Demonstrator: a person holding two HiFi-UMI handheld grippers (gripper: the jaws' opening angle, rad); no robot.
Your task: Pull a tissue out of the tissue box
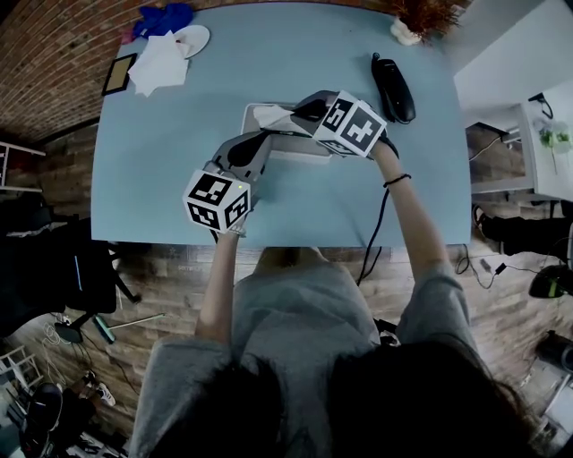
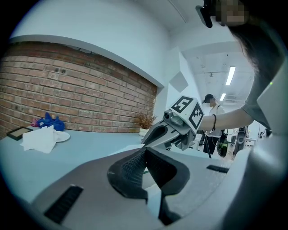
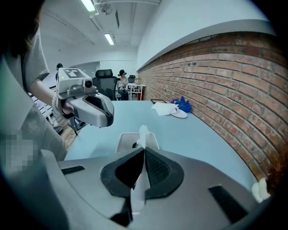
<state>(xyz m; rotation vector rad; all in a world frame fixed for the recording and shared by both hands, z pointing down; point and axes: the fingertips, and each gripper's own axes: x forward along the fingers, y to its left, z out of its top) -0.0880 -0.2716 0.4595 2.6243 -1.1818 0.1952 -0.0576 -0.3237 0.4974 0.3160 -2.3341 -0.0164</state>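
Observation:
A grey tissue box (image 1: 300, 150) lies in the middle of the pale blue table (image 1: 161, 179). One white tissue (image 1: 273, 114) stands up out of its slot. My right gripper (image 1: 300, 112) points steeply down over the box and is shut on that tissue. In the right gripper view the tissue (image 3: 143, 134) runs up from the box (image 3: 128, 140) and passes between the pads of the right gripper (image 3: 144, 150). My left gripper (image 1: 266, 136) lies low at the box's near left side. In the left gripper view its jaws (image 2: 145, 150) meet with nothing between them, and the right gripper (image 2: 153, 134) hangs just ahead.
A black handset (image 1: 394, 88) lies at the table's far right. At the far left are a heap of loose tissues (image 1: 159, 63), a white plate (image 1: 192, 38), a blue cloth (image 1: 166, 18) and a small picture frame (image 1: 118, 73). A dried plant (image 1: 421, 18) stands at the back edge.

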